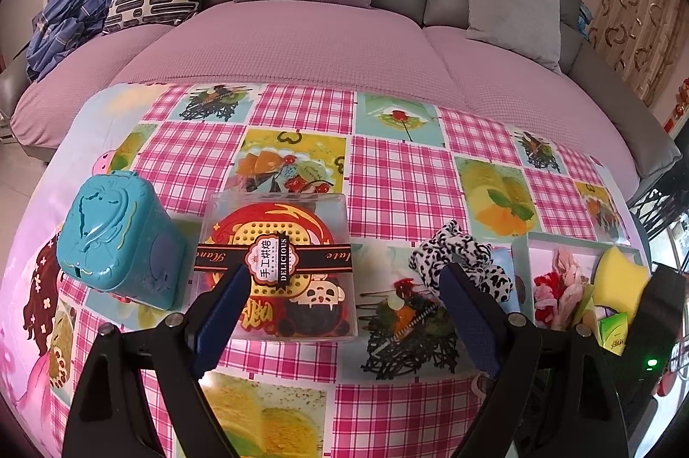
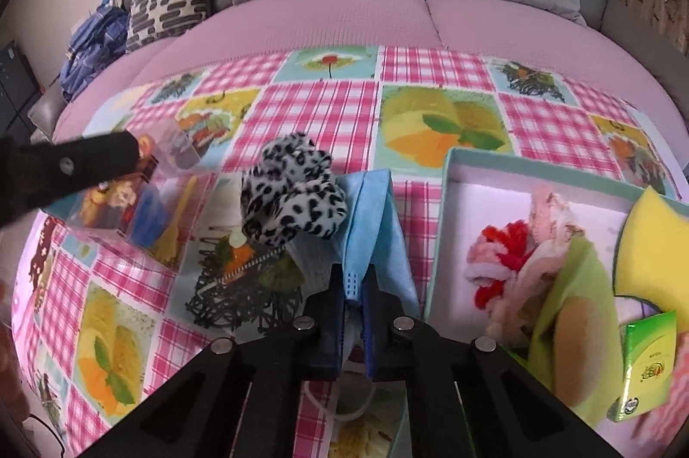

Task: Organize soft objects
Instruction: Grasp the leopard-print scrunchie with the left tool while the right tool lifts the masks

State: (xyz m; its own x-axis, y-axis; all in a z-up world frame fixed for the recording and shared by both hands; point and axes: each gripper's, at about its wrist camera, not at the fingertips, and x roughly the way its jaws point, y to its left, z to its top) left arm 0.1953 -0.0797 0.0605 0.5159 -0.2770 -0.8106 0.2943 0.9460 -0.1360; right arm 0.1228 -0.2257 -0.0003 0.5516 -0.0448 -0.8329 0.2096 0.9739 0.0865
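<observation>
We saw a glossy, smooth tablecloth (image 1: 400, 174), apparently plastic-coated, catching window light along its left edge. On it sat a clear, shiny plastic box (image 1: 280, 264) wrapped by a matt paper-like band, and a teal case (image 1: 120, 238) of smooth moulded plastic with a soft sheen. The leopard-print scrunchie (image 2: 293, 195) looked plush and fuzzy. The blue face mask (image 2: 370, 217) was thin, matt, non-woven cloth, pinched between the right gripper (image 2: 353, 298)'s dimpled, rubbery blue pads. The tray (image 2: 456, 208) seemed matt card; inside lay a porous yellow sponge (image 2: 659, 242) and fluffy cloth pieces (image 2: 516, 260). The sofa (image 1: 301, 44) cover was matt, waffle-textured fabric.
</observation>
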